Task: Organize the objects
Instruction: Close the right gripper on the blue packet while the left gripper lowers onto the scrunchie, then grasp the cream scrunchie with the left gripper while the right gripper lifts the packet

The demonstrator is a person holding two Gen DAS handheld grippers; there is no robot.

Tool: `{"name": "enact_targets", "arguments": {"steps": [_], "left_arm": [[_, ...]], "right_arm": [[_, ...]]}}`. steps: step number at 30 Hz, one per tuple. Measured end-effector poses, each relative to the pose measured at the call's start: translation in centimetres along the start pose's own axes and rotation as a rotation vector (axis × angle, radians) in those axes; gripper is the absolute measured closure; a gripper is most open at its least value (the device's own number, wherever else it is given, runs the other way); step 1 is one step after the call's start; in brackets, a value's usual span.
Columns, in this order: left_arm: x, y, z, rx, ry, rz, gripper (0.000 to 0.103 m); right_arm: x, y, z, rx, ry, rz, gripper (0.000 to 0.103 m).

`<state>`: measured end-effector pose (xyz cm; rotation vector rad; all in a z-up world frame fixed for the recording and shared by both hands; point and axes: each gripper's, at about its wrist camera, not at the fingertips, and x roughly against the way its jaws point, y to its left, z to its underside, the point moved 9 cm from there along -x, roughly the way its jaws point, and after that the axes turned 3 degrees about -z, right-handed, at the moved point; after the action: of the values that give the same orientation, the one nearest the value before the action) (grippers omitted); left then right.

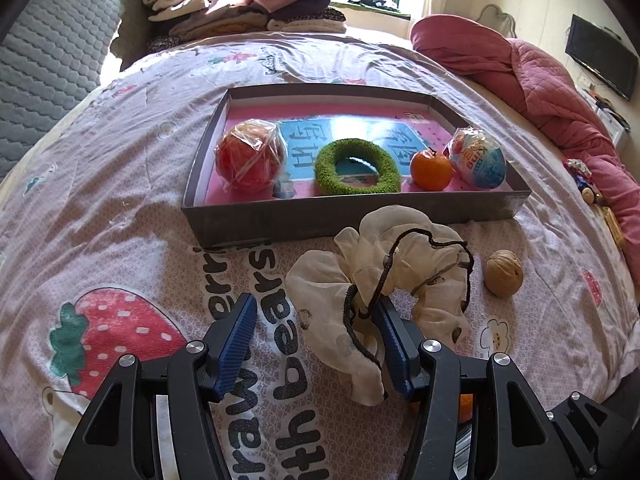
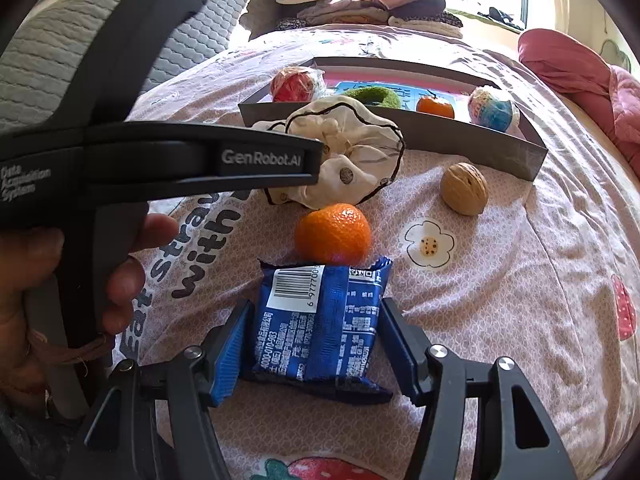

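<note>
We saw four items in the tray (image 1: 352,216); scrunchie (image 1: 380,280), walnut (image 1: 504,273), tangerine (image 2: 333,234), snack packet (image 2: 320,320) remained; left claw (image 1: 312,344) and right claw (image 2: 316,344) spread.

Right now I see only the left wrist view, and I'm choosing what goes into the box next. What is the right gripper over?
Observer: A blue snack packet lies flat on the quilt between the right gripper fingers, which are open, not clamped.
Operator: Anything else loose near it?
Observer: Yes, a tangerine sits on the quilt just beyond the packet, outside the box.
</note>
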<state>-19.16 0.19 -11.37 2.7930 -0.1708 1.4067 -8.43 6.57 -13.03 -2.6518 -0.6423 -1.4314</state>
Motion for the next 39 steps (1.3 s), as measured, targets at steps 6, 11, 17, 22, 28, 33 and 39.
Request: {"name": "enact_targets", "arguments": {"steps": [6,11,17,22,28,33,39], "left_arm": [[-0.9,-0.3,-0.1,0.004,0.006,0.021,0.042],[-1.2,-0.7,-0.2,0.002,-0.002,0.048,0.042],[-1.2,-1.2,-0.2,-0.004,-0.017,0.079,0.058],[-0.9,-1.3,-0.3,0.009,-0.027,0.103,0.082],[-0.5,-1.4,-0.3,0.011,-0.035,0.112,0.087],[-0.1,-1.4,-0.4,0.006,-0.048,0.105,0.087],[0.9,-1.3,-0.9,-0.016,-0.088,0.062,0.087]], "right_arm": [[0.0,0.1,0.0,0.032,-0.017,0.003,0.041],[0.1,0.2,0.0,0.037,-0.029,-0.020,0.044],[0.3,0.0,-0.2,0.029,-0.033,-0.058,0.049],[0.4,-0.3,-0.3,0.021,-0.039,-0.083,0.051],[0.6,-0.4,-0.3,0.016,-0.047,-0.102,0.051],[0.9,-0.4,-0.4,0.010,-0.053,-0.121,0.051],[1.5,-0.2,-0.7,0.014,-0.069,-0.133,0.051]]}}
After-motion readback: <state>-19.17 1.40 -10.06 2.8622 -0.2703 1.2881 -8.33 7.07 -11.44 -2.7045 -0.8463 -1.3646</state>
